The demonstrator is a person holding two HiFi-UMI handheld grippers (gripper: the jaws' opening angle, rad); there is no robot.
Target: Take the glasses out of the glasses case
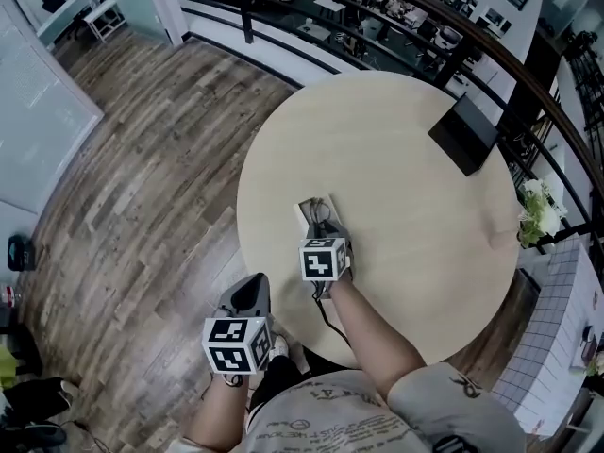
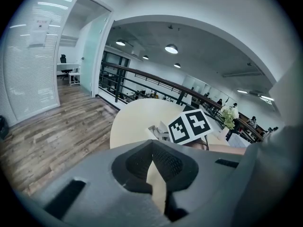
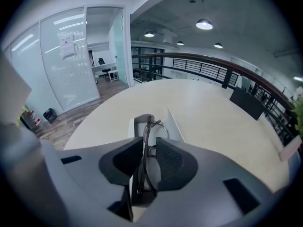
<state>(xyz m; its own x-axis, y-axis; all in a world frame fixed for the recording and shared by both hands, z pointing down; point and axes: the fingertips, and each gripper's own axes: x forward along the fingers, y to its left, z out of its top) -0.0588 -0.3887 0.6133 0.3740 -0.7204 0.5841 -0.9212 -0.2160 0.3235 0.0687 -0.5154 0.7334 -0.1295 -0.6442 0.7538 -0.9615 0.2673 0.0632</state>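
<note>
Wood-plank flooring (image 1: 142, 177) surrounds a round, pale, smooth table (image 1: 406, 177). Nearest, at 7 o'clock off the table's edge, the left gripper (image 1: 252, 293) is held low over the floor, its dark ribbed jaws pressed together on nothing. At the table's 6 o'clock a bare forearm (image 1: 373, 333) reaches forward. The right gripper (image 1: 322, 226) has its jaws clamped on the thin, dark-framed glasses (image 3: 144, 161), right at the open white glasses case (image 1: 310, 209). Farther, at 1 o'clock, lies a flat black box (image 1: 465, 132).
</note>
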